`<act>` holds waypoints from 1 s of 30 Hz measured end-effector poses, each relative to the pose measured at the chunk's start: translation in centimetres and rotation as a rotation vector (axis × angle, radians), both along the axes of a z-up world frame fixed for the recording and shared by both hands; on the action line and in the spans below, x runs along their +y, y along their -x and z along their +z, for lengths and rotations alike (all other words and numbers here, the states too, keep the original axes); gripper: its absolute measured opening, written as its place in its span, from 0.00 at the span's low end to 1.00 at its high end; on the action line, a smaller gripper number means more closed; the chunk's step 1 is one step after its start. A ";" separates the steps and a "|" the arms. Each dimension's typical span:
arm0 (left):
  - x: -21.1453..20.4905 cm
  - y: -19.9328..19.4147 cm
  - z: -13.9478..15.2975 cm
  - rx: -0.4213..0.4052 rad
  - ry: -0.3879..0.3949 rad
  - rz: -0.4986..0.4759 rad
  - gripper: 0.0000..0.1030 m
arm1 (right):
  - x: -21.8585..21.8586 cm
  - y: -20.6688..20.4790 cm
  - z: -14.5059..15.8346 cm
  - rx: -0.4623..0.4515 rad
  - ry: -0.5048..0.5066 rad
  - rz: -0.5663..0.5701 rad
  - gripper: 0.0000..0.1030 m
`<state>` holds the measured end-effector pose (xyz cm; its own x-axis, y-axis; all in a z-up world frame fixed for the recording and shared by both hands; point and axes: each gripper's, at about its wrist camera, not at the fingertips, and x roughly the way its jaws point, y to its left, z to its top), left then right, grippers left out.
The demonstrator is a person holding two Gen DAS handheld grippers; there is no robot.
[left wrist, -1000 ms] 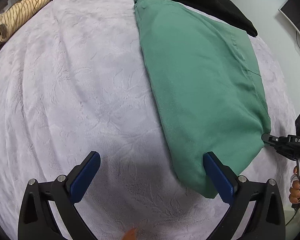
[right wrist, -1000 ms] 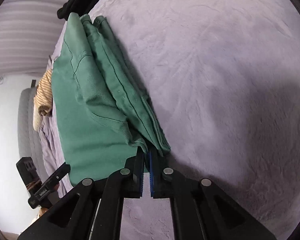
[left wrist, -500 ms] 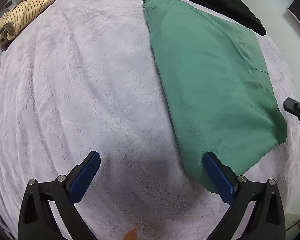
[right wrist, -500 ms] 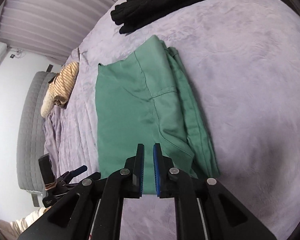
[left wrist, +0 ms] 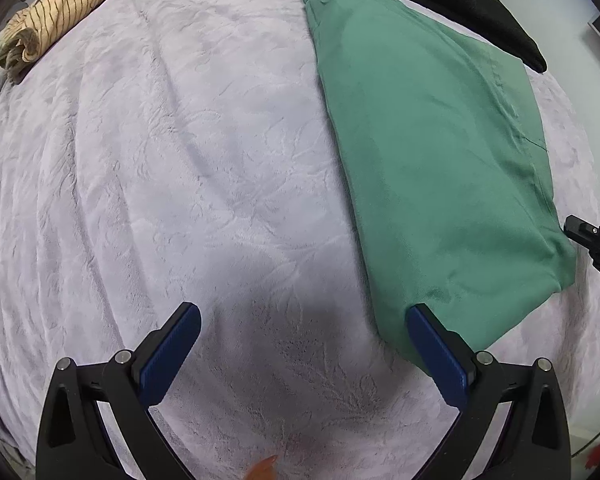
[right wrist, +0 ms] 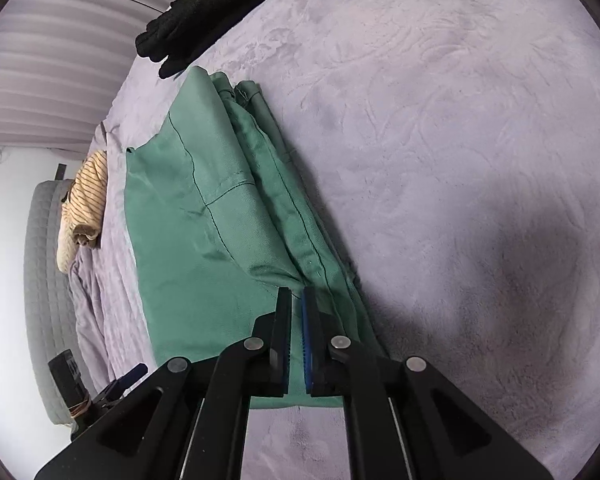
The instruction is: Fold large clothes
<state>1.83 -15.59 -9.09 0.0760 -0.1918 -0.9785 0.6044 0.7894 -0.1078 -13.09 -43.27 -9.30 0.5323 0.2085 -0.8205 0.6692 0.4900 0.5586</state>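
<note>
Green trousers lay folded on a lilac plush blanket, occupying the right half of the left wrist view and running from the upper centre down to the lower right. In the right wrist view the same trousers stretched from the upper centre to the bottom centre of the frame, with their stacked layered edges along the right side of the cloth. The left gripper hung over the blanket at the bottom of its own view with its two blue pads spread wide apart and nothing between them; the right-hand pad overlapped the near corner of the trousers in the picture, though contact could not be confirmed. The right gripper appeared at the bottom centre of its own view, above the near end of the trousers. Its fingers were nearly together, with only a thin slit between them, and no cloth was caught in that slit. A black garment lay beyond the trousers at the upper right of the left wrist view, just beside their far edge. A yellow striped garment lay bunched at the upper left, well apart from the trousers. A grey padded headboard stood at the left edge of the right wrist view.
</note>
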 end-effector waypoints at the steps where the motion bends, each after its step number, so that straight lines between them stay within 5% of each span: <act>1: 0.2 0.2 0.1 -0.002 -0.008 0.001 1.00 | -0.1 0.1 0.1 0.002 0.000 -0.003 0.05; 16: -1.1 1.6 0.5 -0.023 -0.072 0.016 1.00 | 0.1 1.0 1.0 -0.006 -0.016 0.027 0.07; 17: -1.2 1.7 0.6 -0.027 -0.076 0.016 1.00 | 0.0 1.0 1.1 -0.008 -0.016 0.029 0.16; 20: -1.1 1.8 0.5 -0.029 -0.085 0.019 1.00 | -0.1 0.8 1.3 -0.013 -0.003 0.035 0.82; 30: -1.5 0.6 1.2 -0.004 -0.042 0.025 1.00 | -1.0 -0.6 1.6 -0.038 0.005 0.096 0.83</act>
